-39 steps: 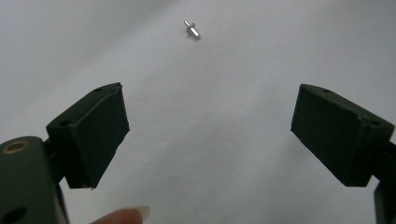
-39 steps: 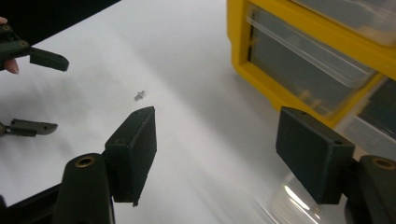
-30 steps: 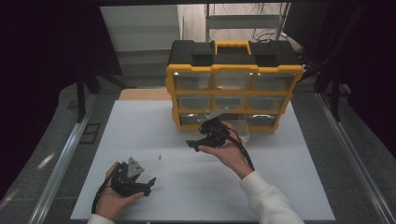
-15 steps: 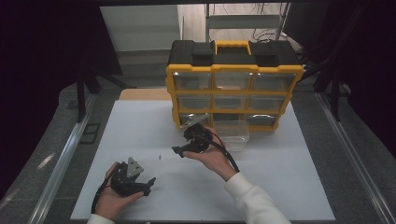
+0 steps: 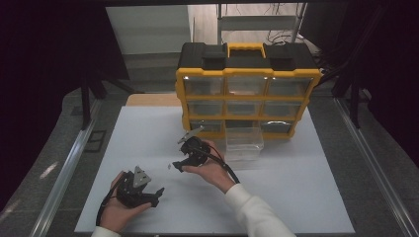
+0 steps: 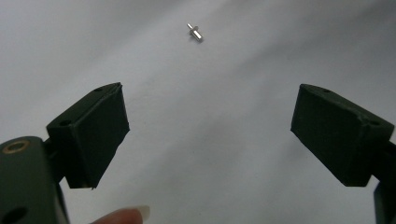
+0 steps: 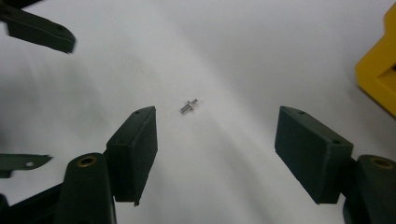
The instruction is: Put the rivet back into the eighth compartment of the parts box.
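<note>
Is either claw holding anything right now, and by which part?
Nothing is held. Both the left claw and right claw are open; the pin lies loose.

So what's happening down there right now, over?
Both grippers open, left gripper low, right gripper beside small metal pin. Pin untouched on white mat. Nothing blocking.

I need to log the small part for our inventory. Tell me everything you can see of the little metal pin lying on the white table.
The pin is a tiny, shiny, silver-coloured piece that looks like metal: a short thicker barrel with a thinner stub at one end and a slight collar between them. It lies flat on its side on the white table, alone, with nothing touching it. It sits ahead of the open right gripper, nearer its left-hand finger, and farther ahead of the open left gripper. In the high view it is a small speck in front of the organizer.
</note>
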Action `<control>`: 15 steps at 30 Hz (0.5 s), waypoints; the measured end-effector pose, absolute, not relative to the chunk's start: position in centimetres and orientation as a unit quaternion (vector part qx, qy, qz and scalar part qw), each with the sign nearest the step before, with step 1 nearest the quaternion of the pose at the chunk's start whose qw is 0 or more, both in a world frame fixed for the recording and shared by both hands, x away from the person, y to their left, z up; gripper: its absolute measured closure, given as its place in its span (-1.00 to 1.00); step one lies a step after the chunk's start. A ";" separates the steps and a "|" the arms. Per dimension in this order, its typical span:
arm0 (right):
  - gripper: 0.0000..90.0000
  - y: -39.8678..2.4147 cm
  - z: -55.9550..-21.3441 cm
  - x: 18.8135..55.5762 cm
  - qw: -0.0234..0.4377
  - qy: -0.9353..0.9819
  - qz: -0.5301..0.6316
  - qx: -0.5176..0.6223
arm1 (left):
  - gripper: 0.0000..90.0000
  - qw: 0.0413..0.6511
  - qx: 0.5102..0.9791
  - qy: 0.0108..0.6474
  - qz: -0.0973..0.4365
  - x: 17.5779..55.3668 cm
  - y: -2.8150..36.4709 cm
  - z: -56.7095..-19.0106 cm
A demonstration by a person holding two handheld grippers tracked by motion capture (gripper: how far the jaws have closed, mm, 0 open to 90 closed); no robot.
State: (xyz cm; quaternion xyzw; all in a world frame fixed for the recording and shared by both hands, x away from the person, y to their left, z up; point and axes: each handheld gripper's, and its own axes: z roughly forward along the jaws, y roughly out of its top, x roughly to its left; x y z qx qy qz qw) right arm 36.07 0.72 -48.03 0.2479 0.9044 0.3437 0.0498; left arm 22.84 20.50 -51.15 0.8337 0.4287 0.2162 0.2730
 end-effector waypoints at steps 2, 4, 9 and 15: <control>-0.33 1.0 -48.5 36.3 0.050 0.905 0.339 0.251 | -0.75 0.273 0.834 0.428 0.216 22.8 20.5 -51.1; -0.33 1.2 -48.9 36.5 0.050 0.905 0.337 0.253 | -0.75 0.273 0.834 0.429 0.216 22.8 20.5 -51.1; -0.32 1.5 -49.6 37.1 0.050 0.904 0.335 0.262 | -0.75 0.273 0.834 0.428 0.216 22.8 20.5 -51.1; -0.31 2.3 -50.4 37.4 0.044 0.904 0.330 0.268 | -0.74 0.272 0.835 0.427 0.214 22.9 20.4 -51.1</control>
